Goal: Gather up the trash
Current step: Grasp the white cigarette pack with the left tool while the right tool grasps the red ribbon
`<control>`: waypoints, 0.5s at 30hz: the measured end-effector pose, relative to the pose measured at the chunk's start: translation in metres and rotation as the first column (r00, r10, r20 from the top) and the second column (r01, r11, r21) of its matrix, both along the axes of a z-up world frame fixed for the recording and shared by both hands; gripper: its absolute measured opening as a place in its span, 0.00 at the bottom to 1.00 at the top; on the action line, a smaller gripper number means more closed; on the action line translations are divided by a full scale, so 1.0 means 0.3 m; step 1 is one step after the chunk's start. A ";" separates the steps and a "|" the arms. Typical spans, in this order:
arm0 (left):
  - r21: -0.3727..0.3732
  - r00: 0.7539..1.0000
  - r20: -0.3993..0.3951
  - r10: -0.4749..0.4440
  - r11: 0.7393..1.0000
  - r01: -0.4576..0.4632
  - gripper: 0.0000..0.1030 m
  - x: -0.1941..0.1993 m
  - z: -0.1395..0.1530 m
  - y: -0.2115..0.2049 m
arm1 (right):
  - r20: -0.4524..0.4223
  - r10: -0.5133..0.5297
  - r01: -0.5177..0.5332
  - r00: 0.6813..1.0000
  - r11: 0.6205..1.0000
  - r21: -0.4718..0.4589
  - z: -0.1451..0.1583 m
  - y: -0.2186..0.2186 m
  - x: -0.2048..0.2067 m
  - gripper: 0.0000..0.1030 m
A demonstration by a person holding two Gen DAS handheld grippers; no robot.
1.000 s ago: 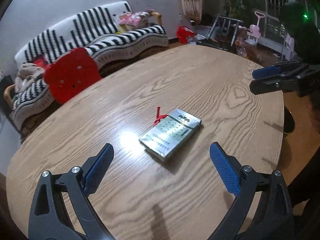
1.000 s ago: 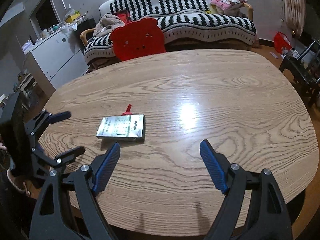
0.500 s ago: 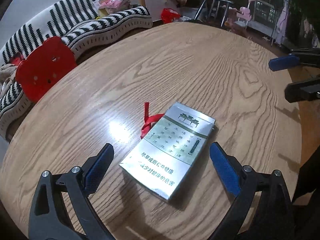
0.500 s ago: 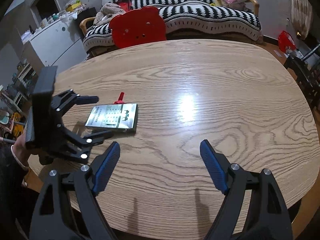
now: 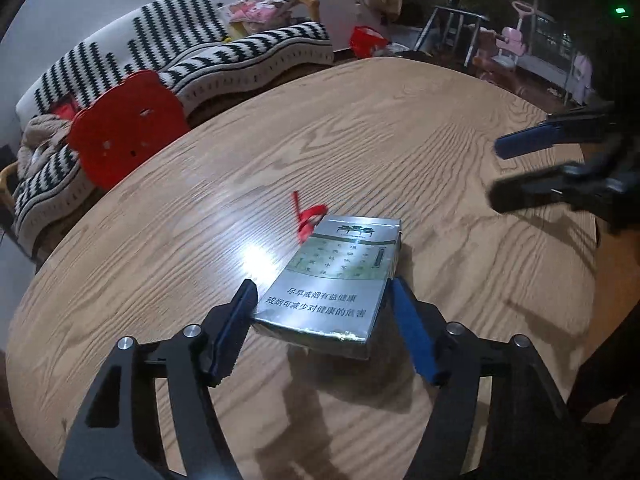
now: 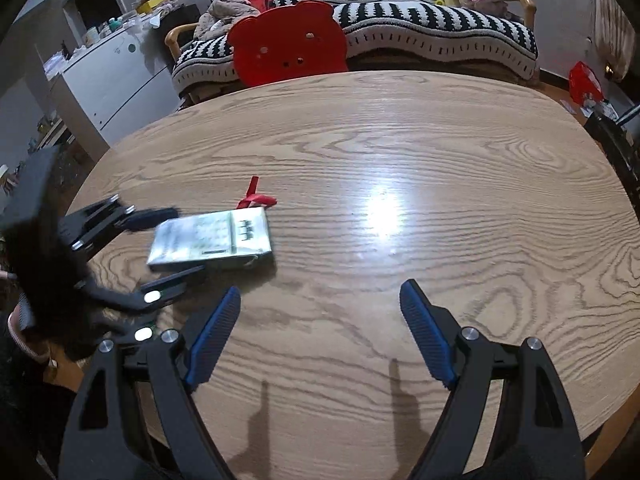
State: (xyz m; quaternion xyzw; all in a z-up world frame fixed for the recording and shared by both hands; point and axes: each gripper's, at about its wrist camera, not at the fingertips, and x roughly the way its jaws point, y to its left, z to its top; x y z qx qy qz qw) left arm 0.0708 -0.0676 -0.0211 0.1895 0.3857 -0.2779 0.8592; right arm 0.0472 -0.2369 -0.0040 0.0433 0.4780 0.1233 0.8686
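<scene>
A silver cigarette pack (image 5: 334,280) lies flat on the round wooden table (image 5: 400,152), with a red ribbon scrap (image 5: 306,216) beside its far corner. My left gripper (image 5: 322,300) has its blue pads closed in on the near end of the pack, one on each long side. In the right wrist view the pack (image 6: 212,240) and ribbon (image 6: 256,198) sit at the left, with the left gripper (image 6: 172,244) around the pack. My right gripper (image 6: 320,312) is open and empty above the table's near edge. It also shows in the left wrist view (image 5: 500,174).
A red bear-shaped chair back (image 6: 288,46) stands at the table's far edge. A black-and-white striped sofa (image 6: 400,20) is behind it. A white cabinet (image 6: 108,76) stands far left. A red bag (image 6: 584,82) and child's toys are on the floor at the right.
My left gripper moved forward over the pack and narrowed from wide open onto its sides. The right gripper stayed open and shifted slightly.
</scene>
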 end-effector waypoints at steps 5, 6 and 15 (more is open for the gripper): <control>-0.018 0.998 -0.029 0.061 0.998 -0.061 0.65 -0.027 -0.003 0.113 | -0.021 0.018 -0.018 1.000 0.999 -0.034 -0.049 0.080 0.061 0.77; -0.010 0.996 -0.046 0.076 0.997 -0.076 0.65 -0.028 -0.020 0.135 | -0.025 0.020 -0.021 0.999 0.999 -0.035 -0.056 0.094 0.068 0.77; 0.052 0.998 -0.044 0.041 0.998 -0.039 0.80 -0.064 -0.082 0.157 | -0.015 0.062 -0.063 0.998 0.997 -0.041 -0.073 0.201 0.139 0.77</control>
